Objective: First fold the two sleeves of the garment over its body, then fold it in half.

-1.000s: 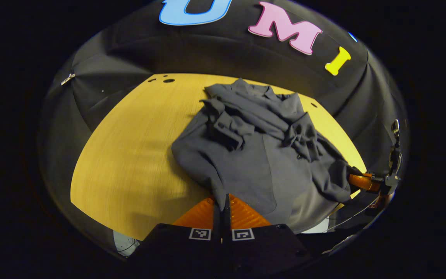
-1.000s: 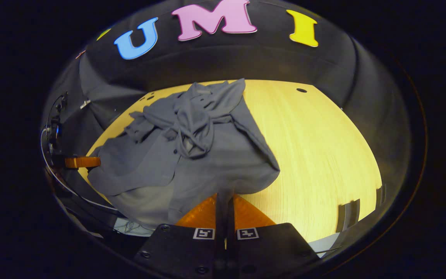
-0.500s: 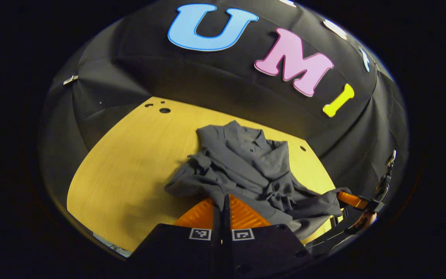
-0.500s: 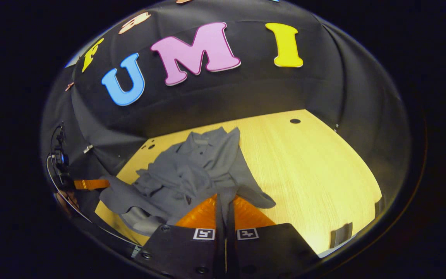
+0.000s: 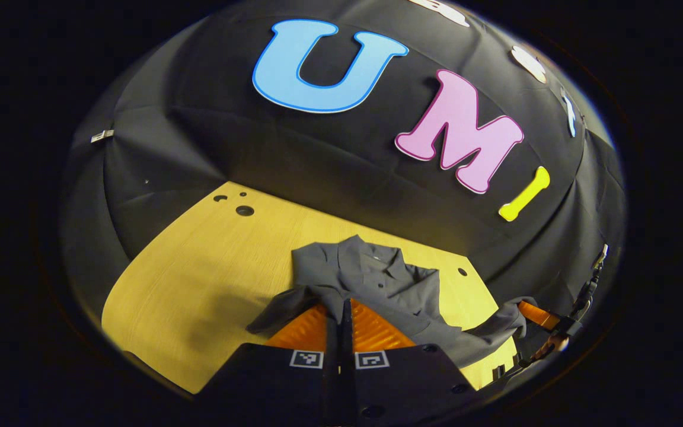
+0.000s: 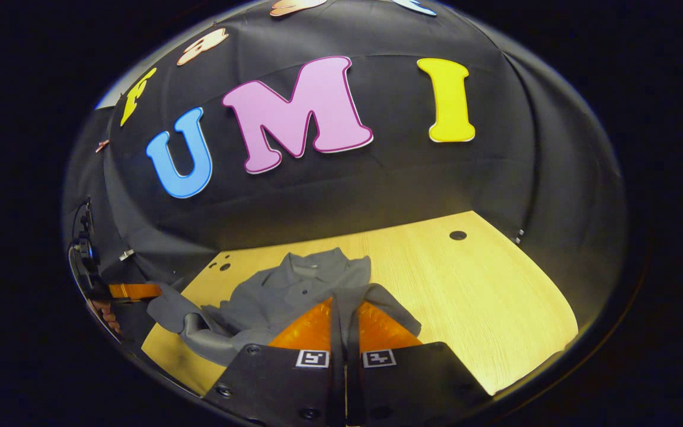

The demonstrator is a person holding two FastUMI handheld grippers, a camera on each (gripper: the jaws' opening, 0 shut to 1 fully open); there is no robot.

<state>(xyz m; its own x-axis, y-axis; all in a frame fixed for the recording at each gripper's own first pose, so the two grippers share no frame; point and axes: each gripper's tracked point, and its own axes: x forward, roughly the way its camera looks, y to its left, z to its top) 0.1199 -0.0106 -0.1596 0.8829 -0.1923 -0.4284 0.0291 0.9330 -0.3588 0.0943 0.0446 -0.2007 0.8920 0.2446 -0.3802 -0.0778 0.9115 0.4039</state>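
Left gripper view: the left gripper has its fingers pressed together on a pinch of the grey garment, whose near hem it holds lifted over the wooden table. The collar lies at the far end, so the long axis runs straight away from the gripper. At the right, the other gripper holds the hem's other corner

Right gripper view: the right gripper is likewise closed on the hem, collar far ahead. Both look about equally near it, and my guess is the hem goes forward onto the collar. No readable label shows on the garment
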